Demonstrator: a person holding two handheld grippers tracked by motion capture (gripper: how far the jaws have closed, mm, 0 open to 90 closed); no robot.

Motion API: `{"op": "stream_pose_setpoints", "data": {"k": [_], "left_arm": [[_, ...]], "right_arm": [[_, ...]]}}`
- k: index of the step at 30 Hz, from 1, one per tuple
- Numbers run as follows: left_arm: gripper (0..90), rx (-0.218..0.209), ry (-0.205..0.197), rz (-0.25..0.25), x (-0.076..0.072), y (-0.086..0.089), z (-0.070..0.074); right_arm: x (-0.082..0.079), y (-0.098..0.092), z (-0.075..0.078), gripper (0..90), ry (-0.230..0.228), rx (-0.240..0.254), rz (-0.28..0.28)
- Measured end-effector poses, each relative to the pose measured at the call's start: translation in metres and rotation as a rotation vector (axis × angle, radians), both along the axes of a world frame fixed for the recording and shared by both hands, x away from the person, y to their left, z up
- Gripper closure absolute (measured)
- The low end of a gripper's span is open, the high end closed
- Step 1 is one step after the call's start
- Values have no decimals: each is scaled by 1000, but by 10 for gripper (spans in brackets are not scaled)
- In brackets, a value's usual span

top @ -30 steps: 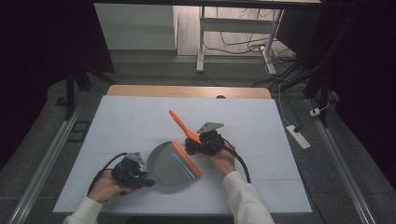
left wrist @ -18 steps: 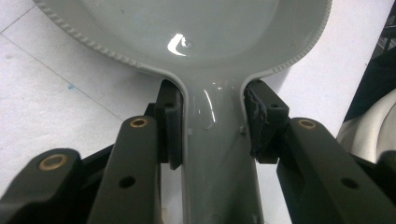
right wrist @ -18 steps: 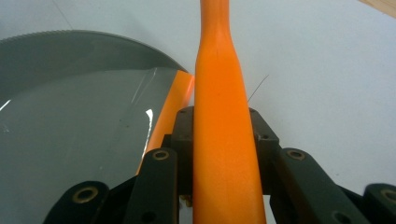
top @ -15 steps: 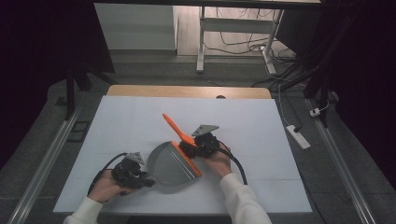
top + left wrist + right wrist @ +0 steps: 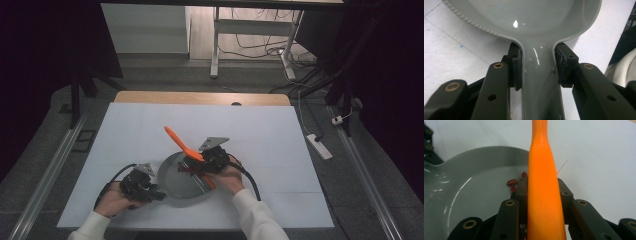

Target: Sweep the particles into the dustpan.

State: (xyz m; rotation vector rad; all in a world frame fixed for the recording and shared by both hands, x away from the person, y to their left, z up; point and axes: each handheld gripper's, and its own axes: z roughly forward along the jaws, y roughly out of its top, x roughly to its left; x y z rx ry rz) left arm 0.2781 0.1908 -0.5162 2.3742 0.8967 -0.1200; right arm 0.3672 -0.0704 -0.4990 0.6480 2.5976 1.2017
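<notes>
Since the earlier pictures, the right gripper is sliding leftward across the high view, carrying the orange brush handle from beside the grey dustpan to over its tray, while the left gripper is staying where it was.

The left gripper's fingers are pressing on both sides of the dustpan handle, holding it down at the lower left of centre in the high view. The right gripper's fingers are clamping the orange brush handle, which is slanting up toward the upper left. A few small red bits are lying inside the dustpan, just beside the right gripper. The dustpan is resting on the white surface, near its front edge.
</notes>
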Motion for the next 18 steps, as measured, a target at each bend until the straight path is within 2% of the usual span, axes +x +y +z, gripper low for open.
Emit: {"op": "stream_pose_setpoints", "data": {"k": [1, 2, 3, 5, 6, 7, 8, 9, 18], "left_arm": [[618, 0, 0, 1, 0, 0, 0], [618, 0, -1, 1, 0, 0, 0], [618, 1, -2, 2, 0, 0, 0], [618, 0, -2, 2, 0, 0, 0], [618, -1, 0, 1, 0, 0, 0], [618, -3, 0, 1, 0, 0, 0], [618, -3, 0, 2, 0, 0, 0], [618, -3, 0, 2, 0, 0, 0], [618, -3, 0, 4, 0, 0, -1]], "right_arm": [[0, 0, 0, 704, 0, 0, 0], [-1, 0, 1, 704, 27, 29, 29], [-2, -1, 3, 704, 35, 50, 34], [-2, -5, 8, 704, 7, 60, 17], [-2, -5, 8, 704, 7, 60, 17], [-2, -11, 13, 704, -18, 66, -6], [-2, -11, 13, 704, -18, 66, -6], [-1, -17, 18, 704, -45, 62, -32], [6, -37, 21, 704, -72, 47, -125]]}}
